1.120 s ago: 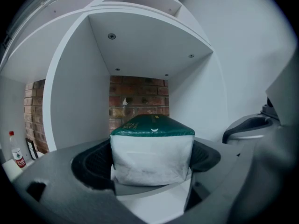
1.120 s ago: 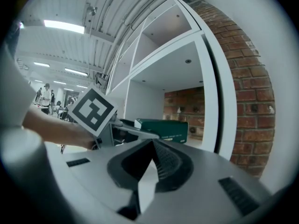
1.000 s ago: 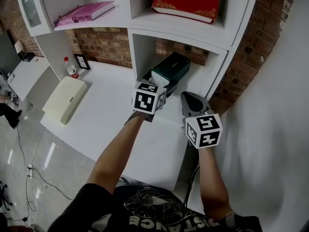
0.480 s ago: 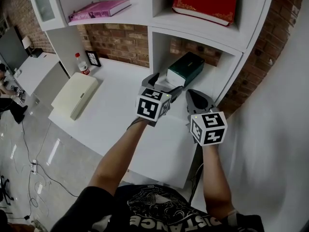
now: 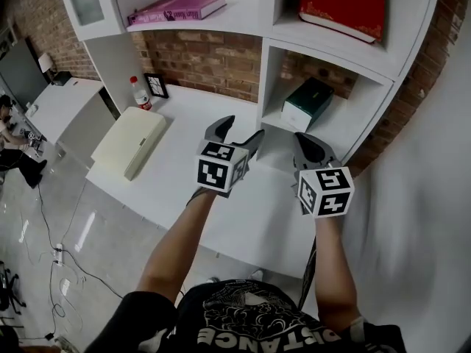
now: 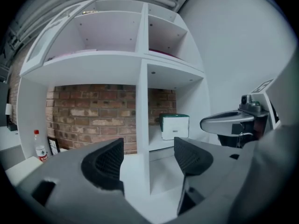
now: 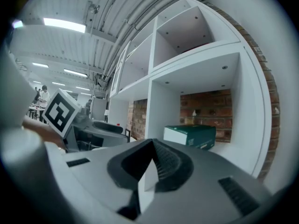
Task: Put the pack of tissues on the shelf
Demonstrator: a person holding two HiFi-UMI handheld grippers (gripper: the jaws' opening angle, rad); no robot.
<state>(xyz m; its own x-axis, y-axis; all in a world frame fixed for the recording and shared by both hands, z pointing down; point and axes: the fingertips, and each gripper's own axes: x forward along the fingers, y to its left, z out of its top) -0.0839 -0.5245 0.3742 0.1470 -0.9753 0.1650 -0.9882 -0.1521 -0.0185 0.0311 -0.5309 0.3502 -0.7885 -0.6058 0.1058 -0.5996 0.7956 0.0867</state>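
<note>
The green and white tissue pack (image 5: 307,103) lies flat in the lower right shelf compartment (image 5: 346,127), against the brick back wall. It shows again in the left gripper view (image 6: 174,126) and in the right gripper view (image 7: 191,135). My left gripper (image 5: 234,134) hangs over the table in front of the shelf, well short of the pack. Its jaws are open, have just been closing, and hold nothing (image 6: 148,160). My right gripper (image 5: 313,149) is beside it, shut and empty (image 7: 150,146), and also short of the pack.
A cream case (image 5: 132,140) lies on the white table (image 5: 176,182) at the left, with a small bottle (image 5: 139,93) and a picture frame (image 5: 156,85) behind it. A pink book (image 5: 176,8) and a red book (image 5: 342,4) sit on upper shelves.
Both grippers have drawn back from the shelf toward me. The left one has come away from the tissue pack, which stays in the compartment, and its jaws have narrowed.
</note>
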